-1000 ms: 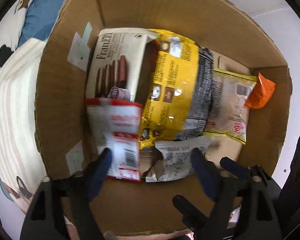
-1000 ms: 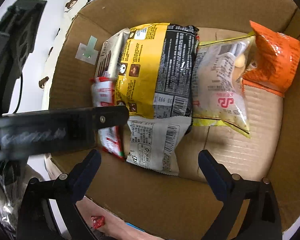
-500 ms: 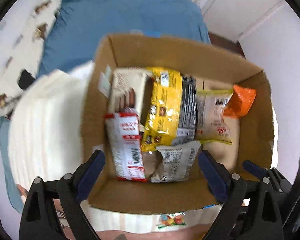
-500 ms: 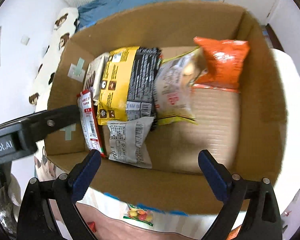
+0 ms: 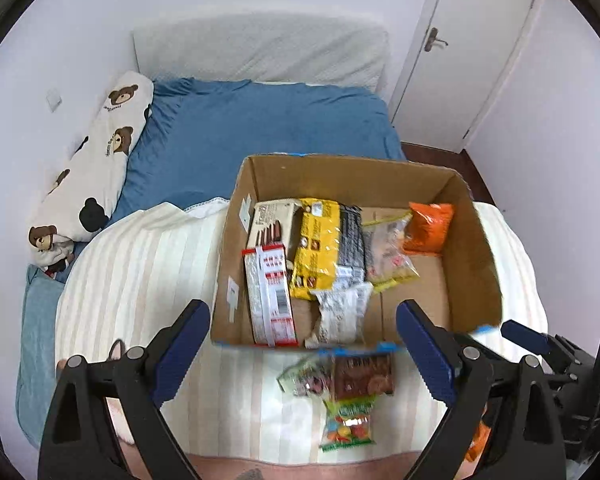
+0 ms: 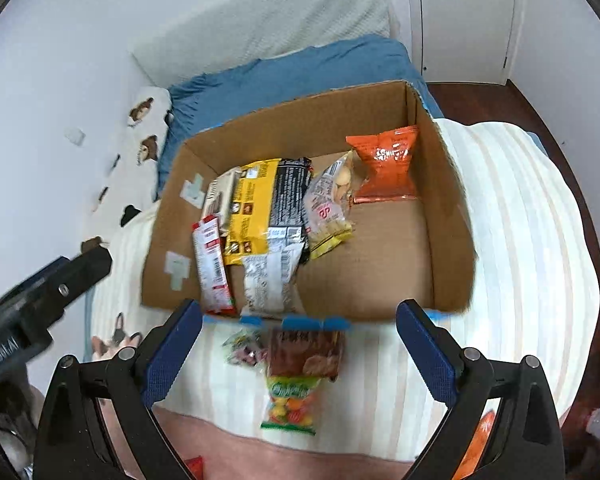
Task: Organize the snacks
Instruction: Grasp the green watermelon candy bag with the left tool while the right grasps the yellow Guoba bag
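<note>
A cardboard box [image 5: 476,248] [image 6: 448,216] stands on a striped blanket and holds several snacks: a red-and-white pack [image 5: 270,300] [image 6: 210,260], a yellow-and-black bag [image 5: 324,246] [image 6: 268,200], a white wrapper [image 5: 340,312] [image 6: 270,280], a clear bag [image 5: 388,256] [image 6: 330,204] and an orange bag [image 5: 428,228] [image 6: 386,168]. In front of the box lie a brown pack [image 5: 362,372] [image 6: 304,354], a green candy bag [image 5: 348,424] [image 6: 294,404] and a small clear packet [image 5: 300,378] [image 6: 242,346]. My left gripper [image 5: 302,350] and right gripper [image 6: 298,346] are both open and empty, above the loose snacks.
The striped blanket [image 5: 148,272] [image 6: 520,220] covers the surface under the box. A blue bed [image 5: 260,132] with a bear-print pillow [image 5: 96,160] lies behind. A white door [image 5: 476,40] is at the back right. The other gripper's body shows at the left in the right wrist view [image 6: 40,292].
Both grippers have pulled back and up out of the box. The whole box, the bed and the loose snacks in front have come into view. The red-and-white pack stays in the box.
</note>
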